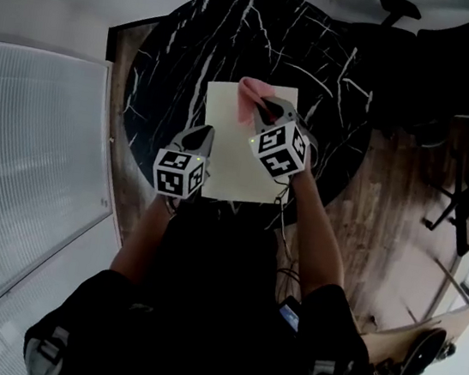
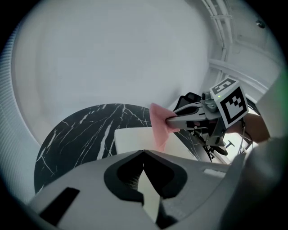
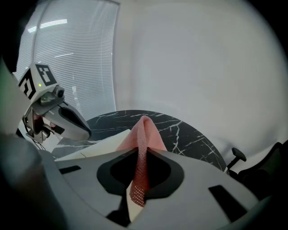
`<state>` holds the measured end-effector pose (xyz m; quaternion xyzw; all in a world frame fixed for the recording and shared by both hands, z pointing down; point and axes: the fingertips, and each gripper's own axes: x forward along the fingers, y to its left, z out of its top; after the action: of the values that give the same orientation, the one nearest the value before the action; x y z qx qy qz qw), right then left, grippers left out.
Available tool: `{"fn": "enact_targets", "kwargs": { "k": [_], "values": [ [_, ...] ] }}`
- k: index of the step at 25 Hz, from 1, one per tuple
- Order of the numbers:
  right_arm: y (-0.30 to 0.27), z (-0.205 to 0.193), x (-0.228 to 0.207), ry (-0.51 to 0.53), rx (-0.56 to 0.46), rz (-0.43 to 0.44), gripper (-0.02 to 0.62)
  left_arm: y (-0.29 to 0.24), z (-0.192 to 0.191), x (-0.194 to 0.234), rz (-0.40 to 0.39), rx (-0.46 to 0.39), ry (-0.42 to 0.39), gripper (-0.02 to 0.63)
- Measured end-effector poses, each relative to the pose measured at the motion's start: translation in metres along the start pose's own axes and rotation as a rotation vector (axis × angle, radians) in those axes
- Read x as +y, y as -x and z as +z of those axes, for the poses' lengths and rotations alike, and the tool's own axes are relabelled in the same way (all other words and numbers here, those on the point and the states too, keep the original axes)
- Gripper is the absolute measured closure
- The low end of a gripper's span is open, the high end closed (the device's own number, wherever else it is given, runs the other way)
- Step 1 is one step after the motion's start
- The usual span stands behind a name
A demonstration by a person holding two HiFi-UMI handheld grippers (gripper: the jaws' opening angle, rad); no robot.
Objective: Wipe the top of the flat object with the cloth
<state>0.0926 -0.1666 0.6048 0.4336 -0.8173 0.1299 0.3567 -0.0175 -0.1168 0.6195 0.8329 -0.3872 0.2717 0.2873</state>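
A cream flat board (image 1: pixel 237 170) lies on a round black marble table (image 1: pixel 177 44). A pink cloth (image 1: pixel 249 98) hangs bunched over the board's far edge, and my right gripper (image 1: pixel 263 106) is shut on it. In the right gripper view the cloth (image 3: pixel 144 134) runs up between the jaws of that gripper (image 3: pixel 141 155). My left gripper (image 1: pixel 202 137) sits at the board's left edge with its jaws shut and nothing visibly held. From the left gripper view (image 2: pixel 144 152) I see the board (image 2: pixel 132 137), the cloth (image 2: pixel 158 126) and the right gripper (image 2: pixel 170 121) ahead.
An office chair (image 1: pixel 398 6) stands beyond the table. Wooden floor (image 1: pixel 387 212) lies to the right, with chair legs and a wooden panel (image 1: pixel 422 330) further right. A ribbed white panel (image 1: pixel 31 154) runs close along the left side.
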Motion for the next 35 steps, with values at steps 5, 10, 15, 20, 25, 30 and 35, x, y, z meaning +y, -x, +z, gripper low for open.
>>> {"fn": "enact_targets", "kwargs": {
  "k": [5,10,15,20,25,30,35],
  "values": [
    [-0.019,0.017,0.054,0.112,0.026,0.069,0.571,0.018,-0.011,0.029,0.030,-0.015,0.047,0.606],
    [-0.034,0.024,0.093,0.176,0.068,0.121,0.571,0.032,-0.024,0.054,0.059,-0.021,0.106,0.606],
    [-0.051,0.026,0.117,0.243,0.119,0.147,0.571,0.041,-0.032,0.075,0.079,-0.025,0.143,0.606],
    [-0.072,0.007,0.127,0.236,0.189,0.172,0.569,0.045,-0.037,0.084,0.077,-0.023,0.158,0.606],
    [-0.085,-0.001,0.131,0.179,0.189,0.170,0.566,0.044,-0.045,0.080,0.047,-0.005,0.159,0.606],
    [-0.085,-0.001,0.132,0.158,0.168,0.162,0.566,0.037,-0.046,0.076,0.020,0.008,0.146,0.606],
    [-0.084,-0.001,0.130,0.142,0.164,0.147,0.566,0.032,-0.039,0.073,0.004,0.012,0.123,0.606]
  ]
}}
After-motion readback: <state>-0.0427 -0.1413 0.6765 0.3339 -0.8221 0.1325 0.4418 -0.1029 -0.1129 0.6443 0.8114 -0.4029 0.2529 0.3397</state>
